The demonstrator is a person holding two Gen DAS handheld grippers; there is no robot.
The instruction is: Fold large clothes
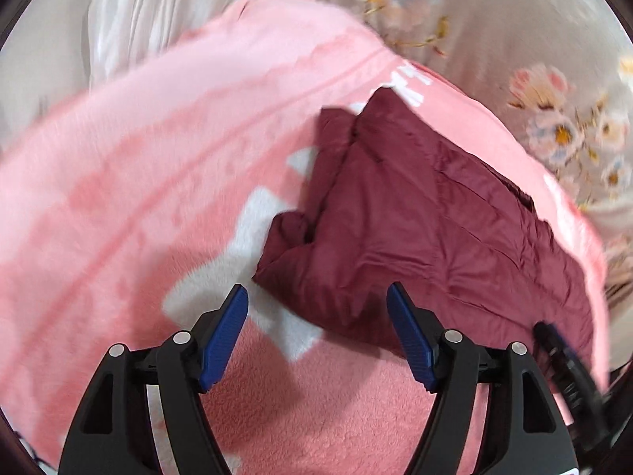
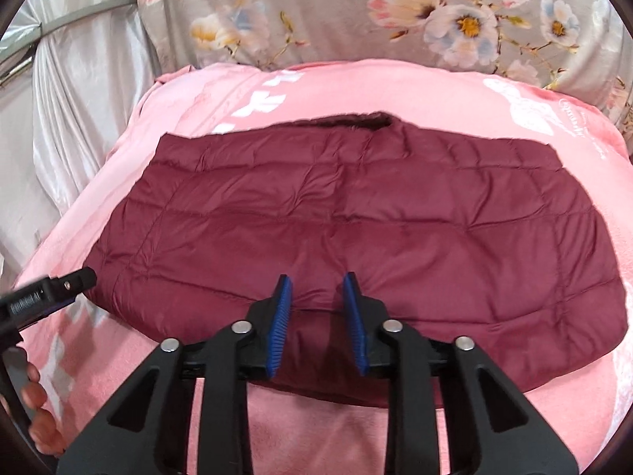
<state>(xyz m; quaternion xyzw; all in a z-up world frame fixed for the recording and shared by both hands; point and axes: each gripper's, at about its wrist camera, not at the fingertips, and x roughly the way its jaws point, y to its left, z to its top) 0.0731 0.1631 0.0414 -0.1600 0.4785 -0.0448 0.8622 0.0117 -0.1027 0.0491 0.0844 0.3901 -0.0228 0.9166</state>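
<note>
Firstly, in the left wrist view the left gripper [image 1: 316, 301] has its blue pads wide apart with nothing between them, above the pink blanket [image 1: 118, 198], and the maroon quilted jacket [image 1: 415, 229] lies at the centre right of the frame. Then, in the right wrist view the right gripper [image 2: 314, 297] has its jaws narrowed but still apart, gripping nothing, over the near edge of the jacket, which is spread across the middle of the frame.

— What lies underneath?
— A pink fleece blanket [image 2: 395, 91] with white motifs.
— And behind it?
— A grey floral sheet [image 2: 340, 12]; a white satin drape [image 2: 71, 118] hangs at left.
</note>
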